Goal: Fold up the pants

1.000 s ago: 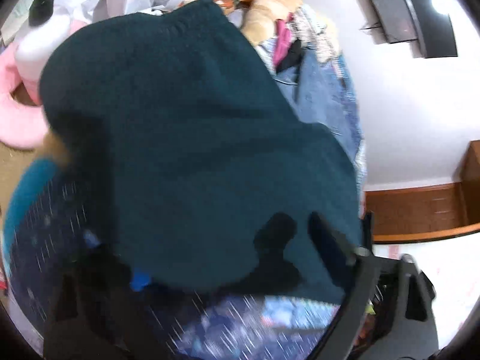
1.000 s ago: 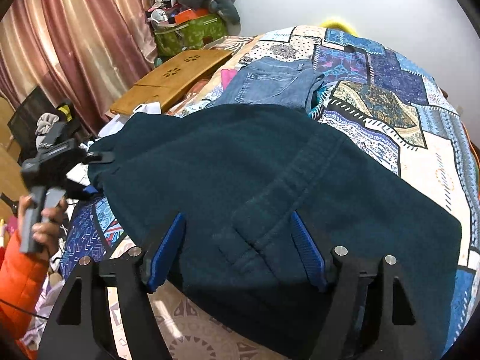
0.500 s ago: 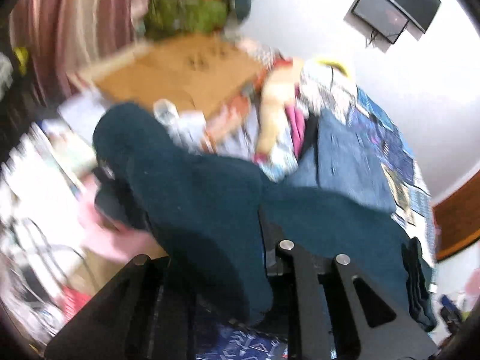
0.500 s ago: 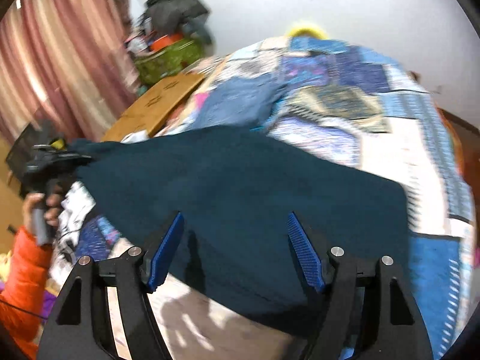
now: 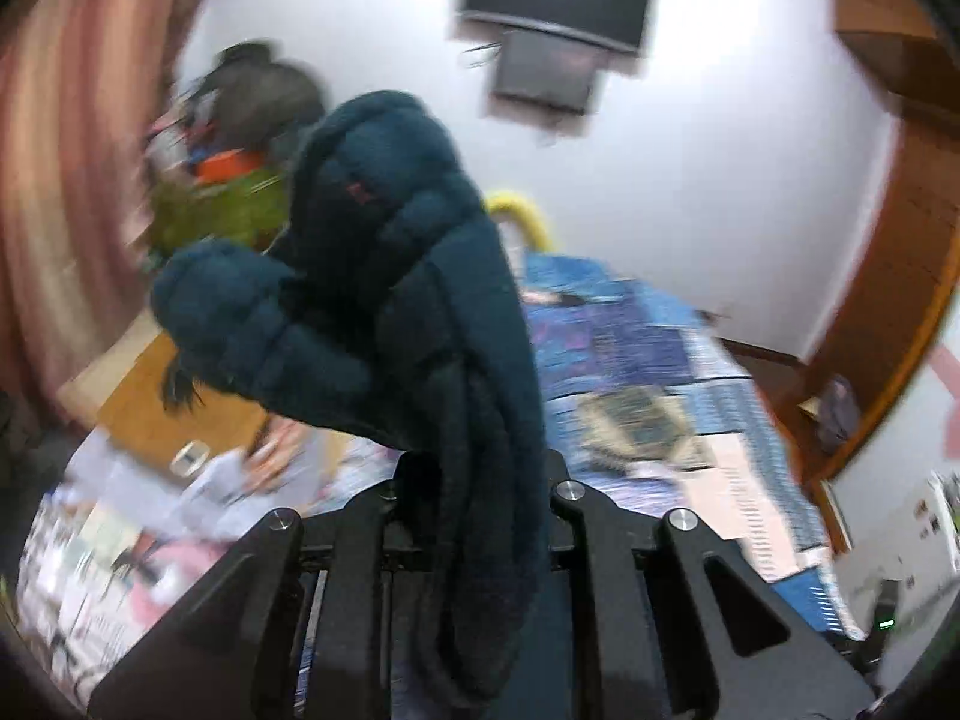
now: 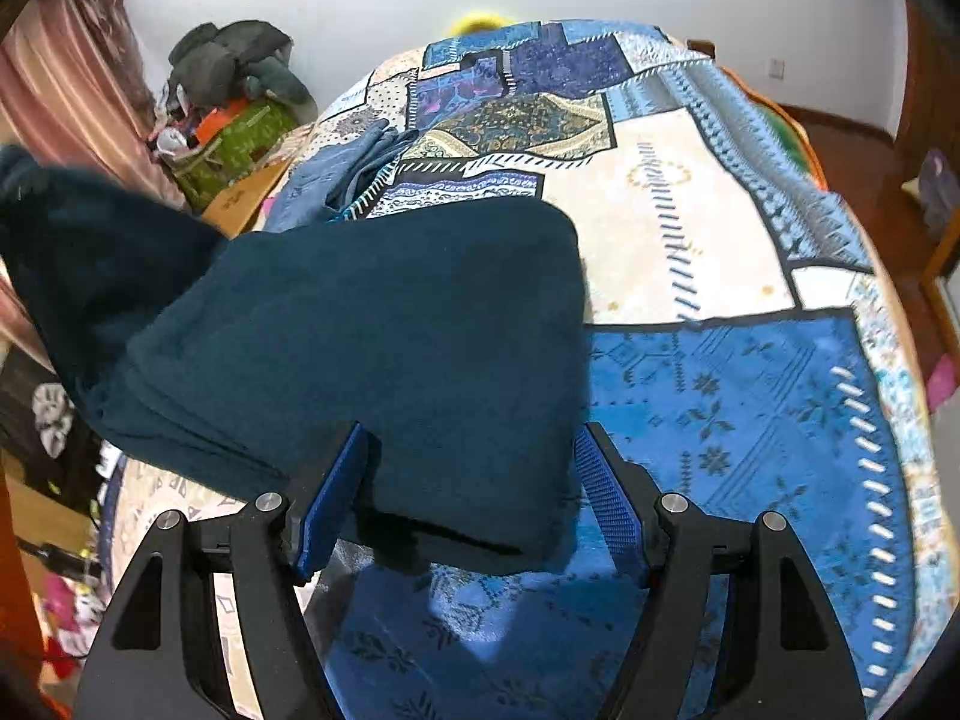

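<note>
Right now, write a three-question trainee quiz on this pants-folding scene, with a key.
1. True or false: the left gripper is shut on the dark teal pants.
2. What do the pants lie on? A) patchwork bedspread B) bare floor C) wooden desk
3. Which gripper has open jaws, with blue pads either side of the pants' edge?

Key
1. True: fabric is bunched between its jaws.
2. A, the patchwork bedspread.
3. The right gripper.

The pants lie on the bedspread, jeans behind them, a box left of the bed.
</note>
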{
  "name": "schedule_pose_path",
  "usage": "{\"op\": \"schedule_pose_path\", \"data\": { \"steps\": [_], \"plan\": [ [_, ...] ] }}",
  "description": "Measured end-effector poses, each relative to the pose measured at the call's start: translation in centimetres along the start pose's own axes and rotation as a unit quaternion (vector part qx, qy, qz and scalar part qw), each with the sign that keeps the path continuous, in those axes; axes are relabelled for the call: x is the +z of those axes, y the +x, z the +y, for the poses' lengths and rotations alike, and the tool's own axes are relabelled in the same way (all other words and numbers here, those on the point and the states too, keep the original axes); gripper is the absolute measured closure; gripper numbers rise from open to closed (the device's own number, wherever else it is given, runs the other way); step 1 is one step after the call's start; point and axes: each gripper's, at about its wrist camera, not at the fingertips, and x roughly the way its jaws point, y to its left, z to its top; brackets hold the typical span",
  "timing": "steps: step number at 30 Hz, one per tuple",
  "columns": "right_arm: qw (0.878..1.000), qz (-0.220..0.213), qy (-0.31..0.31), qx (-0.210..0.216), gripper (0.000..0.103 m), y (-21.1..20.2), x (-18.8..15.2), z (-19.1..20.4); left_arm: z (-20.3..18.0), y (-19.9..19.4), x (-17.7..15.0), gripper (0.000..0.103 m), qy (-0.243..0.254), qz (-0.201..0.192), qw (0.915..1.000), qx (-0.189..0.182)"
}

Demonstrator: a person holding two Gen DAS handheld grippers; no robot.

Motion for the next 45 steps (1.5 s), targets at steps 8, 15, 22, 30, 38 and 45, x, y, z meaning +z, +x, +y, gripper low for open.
{"op": "schedule_pose_path", "data": {
  "steps": [8,15,22,30,38,45],
  "plan": [
    [1.0,-0.004,0.002,0.017,0.035,-0.2,-0.4,-0.5,-14.7,4.9,-1.8,0.087,0.111,0.048,0.9872,-0.105],
    [1.0,-0.01,0.003,0.025,0.035,-1.0,-0.8,-0.8,-21.7,9.5,-11.3,0.087,0.211,0.185,0.9481,-0.149],
    [1.0,-0.01,-0.002,0.025,0.035,-2.0,-1.9,-0.7,-21.6,8.4,-14.2,0.079,0.256,0.214,0.9321,-0.142],
    [1.0,-0.01,-0.006,0.016,0.035,-2.9,-2.7,-0.2,-20.0,5.4,-14.0,0.038,0.25,0.227,0.9263,-0.168],
    [1.0,-0.009,-0.004,0.016,0.035,-3.4,-3.1,0.1,-14.8,4.7,-8.9,0.012,0.189,0.173,0.9565,-0.139],
    [1.0,0.014,-0.001,0.026,0.032,-2.1,-3.4,0.8,-9.6,11.5,-4.2,0.009,0.168,0.171,0.9692,-0.054]
  ]
}}
